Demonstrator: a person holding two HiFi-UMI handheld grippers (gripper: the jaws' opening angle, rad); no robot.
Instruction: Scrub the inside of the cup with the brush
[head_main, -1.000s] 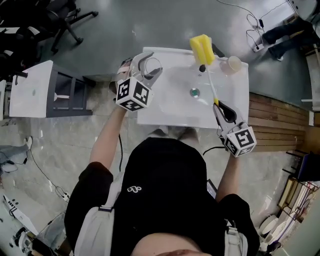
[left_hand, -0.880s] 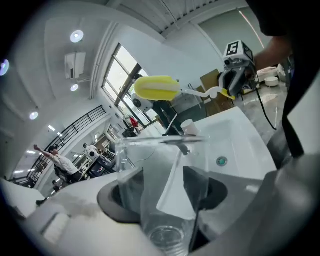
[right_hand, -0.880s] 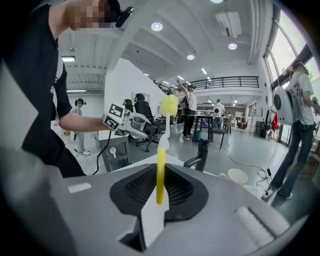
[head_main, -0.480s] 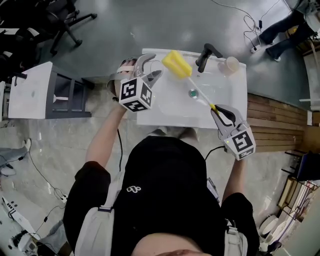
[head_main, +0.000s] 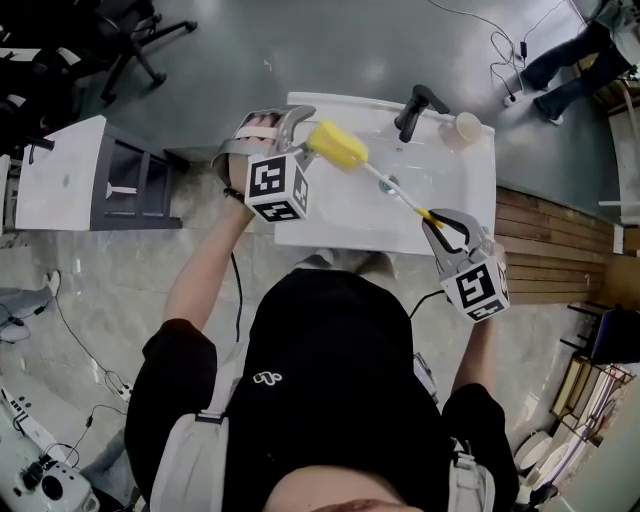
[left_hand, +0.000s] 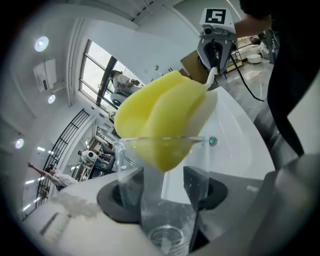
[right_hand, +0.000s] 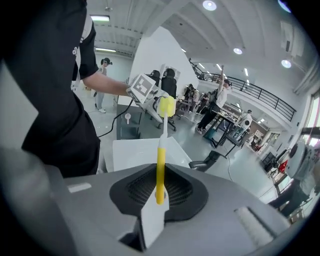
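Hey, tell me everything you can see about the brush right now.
The brush has a fat yellow sponge head, a thin white stem and a yellow plastic-looking handle end. The right tongs grip that end. It slants above the sink toward the left tongs, where the head's tip dips into the mouth of the clear cup held there.

The person is wearing a black short-sleeved T-shirt (head_main: 340, 360) with a small white looped logo (head_main: 265, 380), and pale grey shoulder straps (head_main: 200, 450) are lying over it. The grey plastic left gripper (head_main: 282, 128) and right gripper (head_main: 441, 216) are each bearing a white cube with black square markers (head_main: 276, 186) and showing dark fingers (left_hand: 200, 187). A thin black cable (head_main: 238, 290) is trailing behind.
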